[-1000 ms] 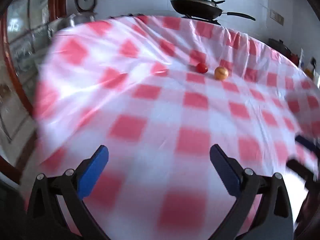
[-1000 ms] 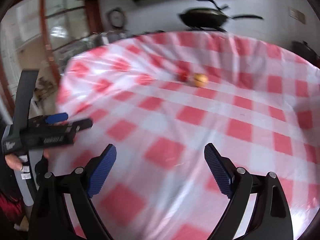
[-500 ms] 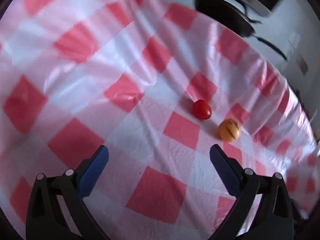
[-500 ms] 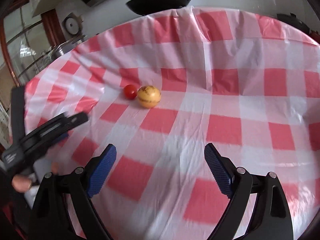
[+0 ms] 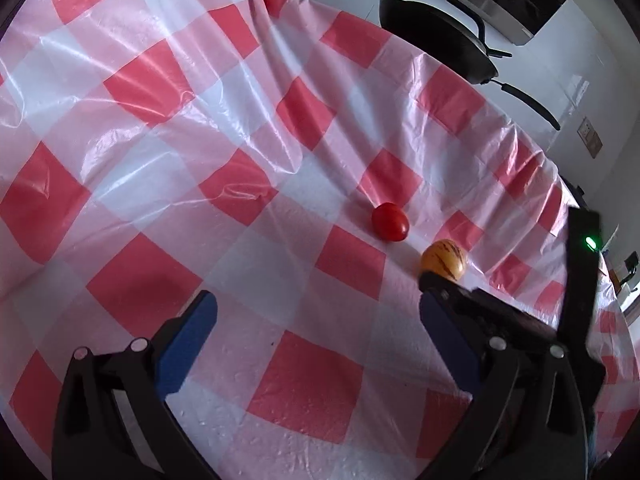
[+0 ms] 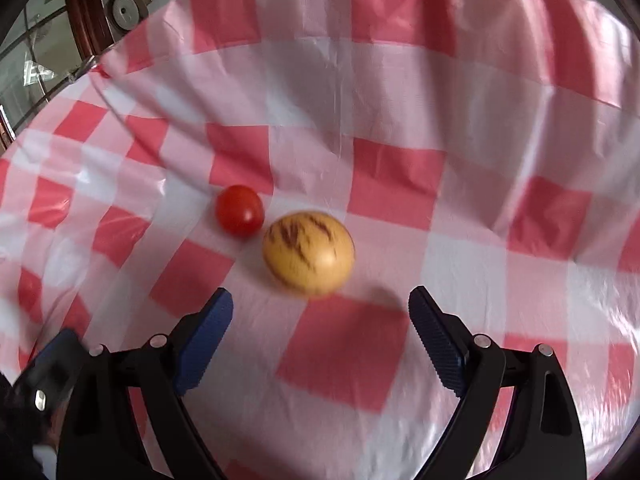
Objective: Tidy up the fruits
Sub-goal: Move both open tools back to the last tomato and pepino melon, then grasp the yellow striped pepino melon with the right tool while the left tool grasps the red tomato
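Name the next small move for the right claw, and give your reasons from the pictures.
Probably ease the right claw forward so its open jaws straddle the yellow striped fruit. The fruit lies just ahead of the fingertips, roughly centred between them, untouched on the checked cloth. The red tomato sits close on the left, so keep clear of it.

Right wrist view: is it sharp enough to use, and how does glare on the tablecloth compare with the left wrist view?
Right wrist view: motion blur softens the yellow streaked fruit, the red tomato and the cloth's checks, while the right gripper stays crisp. Left wrist view: sharp, with white glare streaks on the wrinkled plastic tablecloth; both fruits read clearly. Both views bow at the edges from the fisheye.
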Motion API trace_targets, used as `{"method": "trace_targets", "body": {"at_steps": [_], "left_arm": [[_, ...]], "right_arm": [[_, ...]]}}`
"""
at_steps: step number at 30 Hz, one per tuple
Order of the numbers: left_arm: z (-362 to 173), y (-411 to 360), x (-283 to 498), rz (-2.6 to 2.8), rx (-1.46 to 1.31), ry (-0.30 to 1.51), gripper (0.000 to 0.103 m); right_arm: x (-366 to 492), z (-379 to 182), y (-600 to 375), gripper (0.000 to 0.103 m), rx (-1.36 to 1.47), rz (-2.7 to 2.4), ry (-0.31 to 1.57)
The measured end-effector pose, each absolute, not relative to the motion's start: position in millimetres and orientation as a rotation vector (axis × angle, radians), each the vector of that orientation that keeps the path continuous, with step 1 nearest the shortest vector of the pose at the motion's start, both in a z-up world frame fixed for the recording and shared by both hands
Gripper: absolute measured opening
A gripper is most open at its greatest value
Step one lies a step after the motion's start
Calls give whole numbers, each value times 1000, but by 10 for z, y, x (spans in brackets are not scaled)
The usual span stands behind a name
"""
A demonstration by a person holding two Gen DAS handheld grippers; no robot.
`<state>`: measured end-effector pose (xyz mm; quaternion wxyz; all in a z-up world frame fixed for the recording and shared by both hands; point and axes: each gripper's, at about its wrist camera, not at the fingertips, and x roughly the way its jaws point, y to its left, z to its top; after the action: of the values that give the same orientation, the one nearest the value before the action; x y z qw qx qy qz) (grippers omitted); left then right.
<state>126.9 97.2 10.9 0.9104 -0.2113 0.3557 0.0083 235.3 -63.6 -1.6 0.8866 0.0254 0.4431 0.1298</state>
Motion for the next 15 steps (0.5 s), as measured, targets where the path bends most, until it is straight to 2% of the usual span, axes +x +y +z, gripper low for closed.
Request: {"method": "trace_targets", "body": {"at_steps": [8,10,12,14,15], "left_arm": [[100,1010,1277,14,-460,737,101],[98,1015,1268,13,-461,737,101],[99,1017,1266,9,-463,738,101],[97,1031,1259,8,-470,736,101],[92,1039,1262,8,-476,739,101]], "right_arm": [[2677,-56,-474,87,2,274,942],[2695,-60,-458,83,-9,267,939],[2678,-49,-451,63,-24,250,930],[2620,-50,-452,57,-57,240,929],[2588,-45,-461,45,-61,241,924]]}}
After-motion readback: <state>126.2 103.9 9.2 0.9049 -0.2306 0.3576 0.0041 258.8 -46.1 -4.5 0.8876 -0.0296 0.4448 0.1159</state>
